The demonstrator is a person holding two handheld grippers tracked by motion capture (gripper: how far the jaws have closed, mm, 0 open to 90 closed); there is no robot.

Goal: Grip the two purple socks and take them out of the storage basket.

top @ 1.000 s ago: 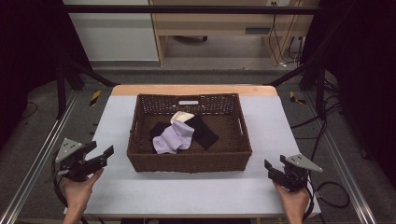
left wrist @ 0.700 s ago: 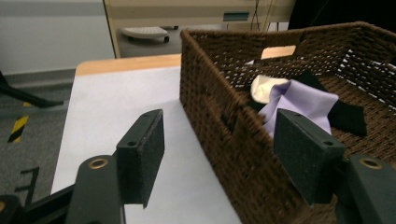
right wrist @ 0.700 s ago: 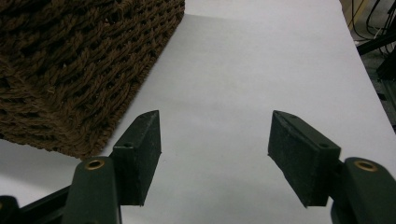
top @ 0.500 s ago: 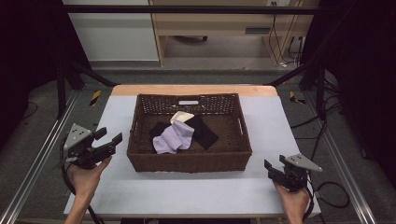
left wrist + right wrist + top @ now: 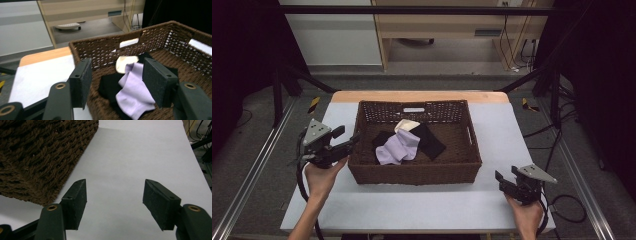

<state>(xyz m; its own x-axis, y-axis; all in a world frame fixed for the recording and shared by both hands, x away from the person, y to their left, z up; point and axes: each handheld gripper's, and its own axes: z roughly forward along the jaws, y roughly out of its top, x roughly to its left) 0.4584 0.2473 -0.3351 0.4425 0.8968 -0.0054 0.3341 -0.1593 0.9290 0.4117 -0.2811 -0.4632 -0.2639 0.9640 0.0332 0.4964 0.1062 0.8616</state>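
Observation:
A dark brown wicker basket (image 5: 464, 165) stands in the middle of the white table. Inside lie a lilac sock (image 5: 398, 148), a cream sock (image 5: 405, 125) and black socks (image 5: 429, 141). My left gripper (image 5: 346, 138) is raised at the basket's left wall, open, its jaws pointing over the rim. In the left gripper view the jaws frame the lilac sock (image 5: 133, 92), the cream sock (image 5: 123, 63) and the basket rim (image 5: 100, 42). My right gripper (image 5: 507, 179) rests low near the front right of the table, open and empty, with the basket's corner (image 5: 37, 157) to its left.
The white tabletop (image 5: 412, 205) has free room in front of the basket and to its right (image 5: 140, 157). A wooden strip (image 5: 422, 96) edges the far side. Metal rails (image 5: 252, 175) run along both table sides. A cabinet (image 5: 452, 30) and cables lie on the floor beyond.
My left gripper has risen and moved right and forward, from the front left of the table to the basket's left wall. The right gripper has stayed put.

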